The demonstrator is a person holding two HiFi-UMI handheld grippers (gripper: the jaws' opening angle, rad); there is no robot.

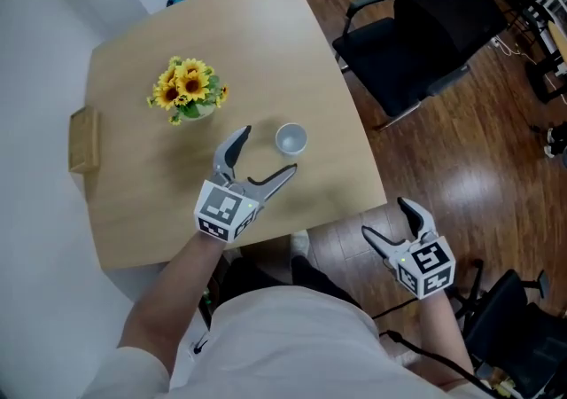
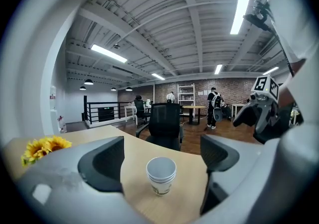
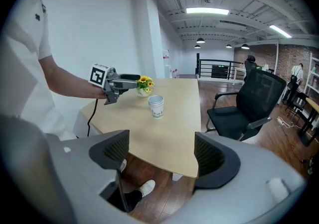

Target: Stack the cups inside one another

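Note:
A stack of white paper cups (image 1: pixel 291 137) stands upright on the light wooden table (image 1: pixel 142 211), near its right side. My left gripper (image 1: pixel 268 150) is just in front of it, open wide, and its fingers do not touch the cups. In the left gripper view the stack (image 2: pixel 161 175) sits beyond and between the spread jaws of that gripper (image 2: pixel 163 154), with nothing gripped. My right gripper (image 1: pixel 384 216) hangs off the table's near right corner over the floor, open and empty. In the right gripper view the cups (image 3: pixel 156 106) are far ahead of it (image 3: pixel 162 153), with the left gripper (image 3: pixel 130 80) beside them.
A small vase of sunflowers (image 1: pixel 188 89) stands left of the cups. A wooden block (image 1: pixel 84 140) lies at the table's left edge. A black office chair (image 1: pixel 425 34) stands by the right side, on dark wood floor. People stand far off in the background (image 2: pixel 215 106).

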